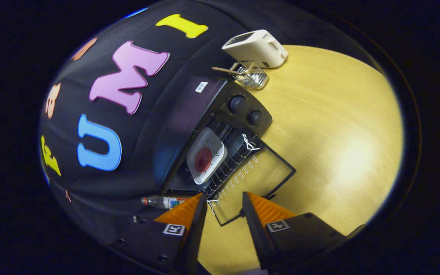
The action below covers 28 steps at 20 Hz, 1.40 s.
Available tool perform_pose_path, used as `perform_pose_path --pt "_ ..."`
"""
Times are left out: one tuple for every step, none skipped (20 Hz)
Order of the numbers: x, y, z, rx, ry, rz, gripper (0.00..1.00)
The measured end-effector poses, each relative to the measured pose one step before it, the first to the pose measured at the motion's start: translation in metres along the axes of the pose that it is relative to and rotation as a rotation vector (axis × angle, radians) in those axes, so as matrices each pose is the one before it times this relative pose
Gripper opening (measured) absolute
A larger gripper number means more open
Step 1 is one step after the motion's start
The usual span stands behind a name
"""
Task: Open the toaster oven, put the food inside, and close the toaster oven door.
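One plate (206,154) with food (203,159) lies on the rack inside the oven (220,114), at twelve o'clock from the fingers. Door (258,179) dropped flat toward the gripper (224,206), free edge between the fingers, likely lined up for the lift that closes it. Jaws apart, gripping nothing. Bottle (162,201) at nine o'clock of the left finger. Wire basket (251,75) and white box (257,48) beyond the oven on the table (338,133).

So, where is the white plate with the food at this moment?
In the gripper view, the white plate lies on the wire rack inside the open toaster oven, beyond the open gripper, whose fingers frame the lowered glass door.
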<state>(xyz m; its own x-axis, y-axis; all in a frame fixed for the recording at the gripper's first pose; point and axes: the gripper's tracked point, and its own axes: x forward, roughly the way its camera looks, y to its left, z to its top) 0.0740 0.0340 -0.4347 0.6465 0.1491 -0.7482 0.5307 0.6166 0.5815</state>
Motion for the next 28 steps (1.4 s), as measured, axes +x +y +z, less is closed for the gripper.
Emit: perform_pose_path --pt "-0.00616 -0.00376 -0.00731 -0.05651 0.01778 -0.00211 0.7" --pt "-0.00341 -0.00443 -0.00581 -0.04084 0.01189 -0.00688 0.8" --pt "-0.00233 -0.00272 -0.00551 -0.03544 0.0117 -0.00663 0.83" --pt "0.0002 -0.00364 -0.00882 -0.04414 0.01534 -0.00906 0.83" --pt "0.00063 -0.00311 -0.01008 -0.05105 0.0185 -0.00785 0.89" --pt "0.00112 -0.00432 -0.01148 -0.06418 0.02318 -0.01775 0.98" --pt "0.00189 -0.00293 -0.01056 -0.07224 0.01401 -0.01594 0.98" --pt "0.0042 -0.00234 -0.0103 -0.07472 0.01283 -0.01505 0.99" --pt "0.00017 -0.00118 -0.01523 -0.06863 0.00873 -0.02305 0.98" --pt "0.00777 -0.00104 -0.00723 -0.05705 0.00869 -0.01947 0.98" --pt "0.00807 0.00198 -0.00726 -0.04083 0.01198 -0.00819 0.99" --pt "0.00824 0.00206 -0.00678 -0.01927 0.01554 -0.00545 0.99" --pt "0.00835 0.00372 -0.00559 -0.01148 0.0142 -0.00073 0.99" --pt "0.0087 0.00167 -0.00473 -0.01085 0.01456 -0.01051 0.99" --pt "0.00925 0.00062 -0.00384 -0.01346 0.00945 -0.00805 0.99" --pt "0.00969 0.00077 -0.00318 -0.01541 0.00825 -0.01268 0.99" --pt "0.00872 0.00235 -0.00482 -0.00437 0.0144 -0.00453 0.99" --pt "0.00952 0.00336 -0.00318 0.00733 0.01713 -0.00326 0.99" --pt "0.00749 0.00259 -0.00192 0.01408 0.01563 0.00046 0.99" --pt "0.00826 0.00183 -0.00088 0.00969 0.01538 -0.00866 0.99" --pt "0.00535 -0.00127 0.00055 0.00384 0.00816 -0.01402 0.99" --pt "0.00433 -0.00135 0.0028 -0.00433 -0.00074 -0.01561 0.99" --pt "0.00395 -0.00338 0.00299 -0.00834 -0.00363 -0.0221 0.99" --pt "0.00374 -0.00366 0.00338 -0.00606 -0.0077 -0.02122 0.99" --pt "0.0047 -0.0028 0.00282 -0.00649 -0.00677 -0.01867 0.99" --pt "0.00438 -0.00296 0.00343 -0.00142 -0.00886 -0.01554 0.99" --pt "0.00398 -0.00001 -0.00211 0.00131 0.01296 -0.00665 0.99" --pt "-0.00008 0.00095 0.00244 -0.00652 -0.01307 -0.00328 0.99"
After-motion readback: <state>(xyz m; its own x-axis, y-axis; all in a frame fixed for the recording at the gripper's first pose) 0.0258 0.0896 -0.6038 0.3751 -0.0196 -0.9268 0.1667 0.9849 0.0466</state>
